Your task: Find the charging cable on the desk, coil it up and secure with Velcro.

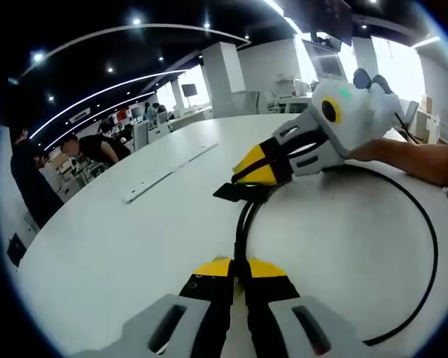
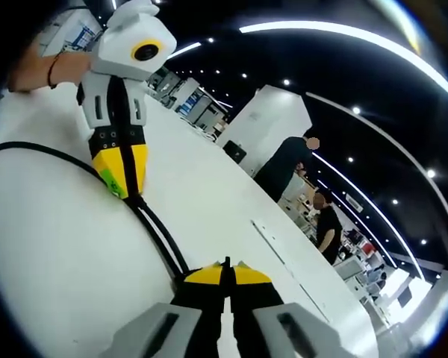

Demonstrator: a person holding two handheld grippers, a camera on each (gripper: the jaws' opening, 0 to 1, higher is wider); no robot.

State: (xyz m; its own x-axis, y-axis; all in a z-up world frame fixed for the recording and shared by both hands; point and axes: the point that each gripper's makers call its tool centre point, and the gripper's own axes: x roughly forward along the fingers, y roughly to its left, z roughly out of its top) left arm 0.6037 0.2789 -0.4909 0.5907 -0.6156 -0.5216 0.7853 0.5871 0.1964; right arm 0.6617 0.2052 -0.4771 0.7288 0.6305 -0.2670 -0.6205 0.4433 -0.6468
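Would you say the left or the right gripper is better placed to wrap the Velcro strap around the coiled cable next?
Probably the right gripper: its tips sit at the black Velcro strap on the cable. The left gripper is shut on the cable lower down, so it can hold the loop steady.

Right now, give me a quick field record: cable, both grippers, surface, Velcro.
cable: black charging cable, part coiled, strands bunched between the grippers
left gripper: jaws shut on cable bundle
right gripper: jaws shut on cable at the other end of the bundle
strap: black flat tab at right gripper tips, probably the Velcro; not wrapped yet as far as visible
surface: white desk
background: people standing beyond the desk
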